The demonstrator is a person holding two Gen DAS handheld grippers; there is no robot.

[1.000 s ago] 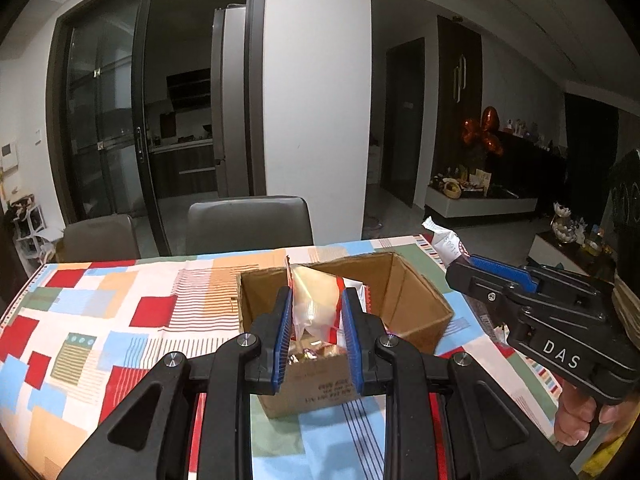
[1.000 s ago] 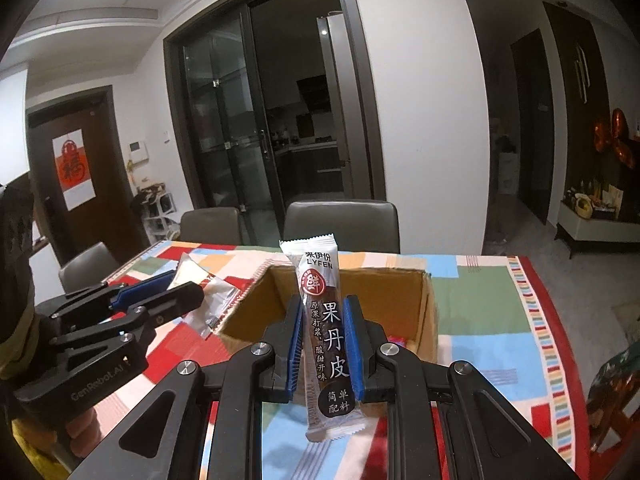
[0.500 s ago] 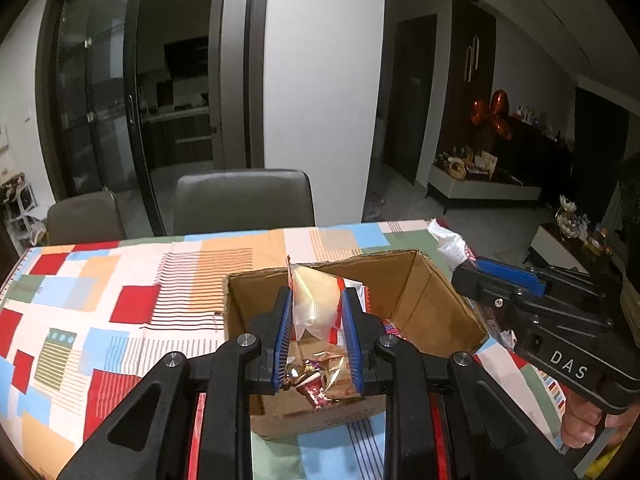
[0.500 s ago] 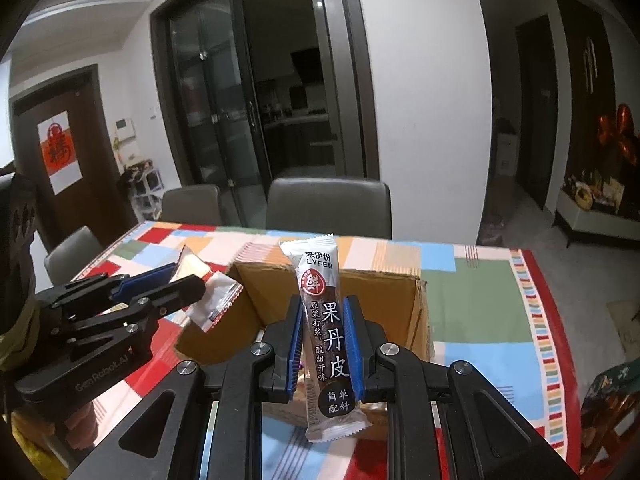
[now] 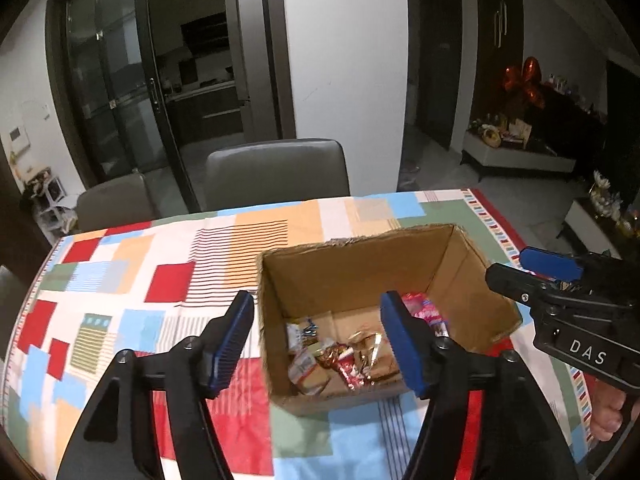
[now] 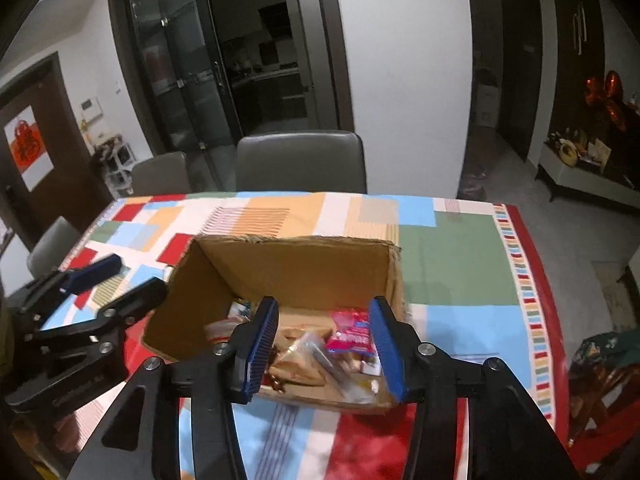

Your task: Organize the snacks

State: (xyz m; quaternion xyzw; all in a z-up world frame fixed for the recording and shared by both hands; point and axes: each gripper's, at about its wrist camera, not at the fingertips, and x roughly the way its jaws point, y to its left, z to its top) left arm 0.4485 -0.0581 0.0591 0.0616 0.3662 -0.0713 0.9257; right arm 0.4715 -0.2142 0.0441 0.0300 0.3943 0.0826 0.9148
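An open cardboard box (image 5: pixel 360 264) stands on the patchwork tablecloth and also shows in the right wrist view (image 6: pixel 296 268). Several wrapped snacks (image 5: pixel 340 360) lie on its floor, among them a pink packet (image 6: pixel 352 334). My left gripper (image 5: pixel 320 344) is open and empty, hovering above the box's near left side. My right gripper (image 6: pixel 322 350) is open and empty above the box's near edge. The right gripper shows at the right of the left wrist view (image 5: pixel 560 280), and the left gripper shows at the left of the right wrist view (image 6: pixel 112 280).
The tablecloth (image 5: pixel 120 288) covers the table (image 6: pixel 460 264). Two grey chairs (image 5: pixel 276 168) stand at the far side, with glass doors behind. A red stool (image 6: pixel 600 372) stands to the right of the table.
Both grippers have tilted down over the box and opened. The clear snack bag has left the left gripper and the brown snack bar has left the right one.
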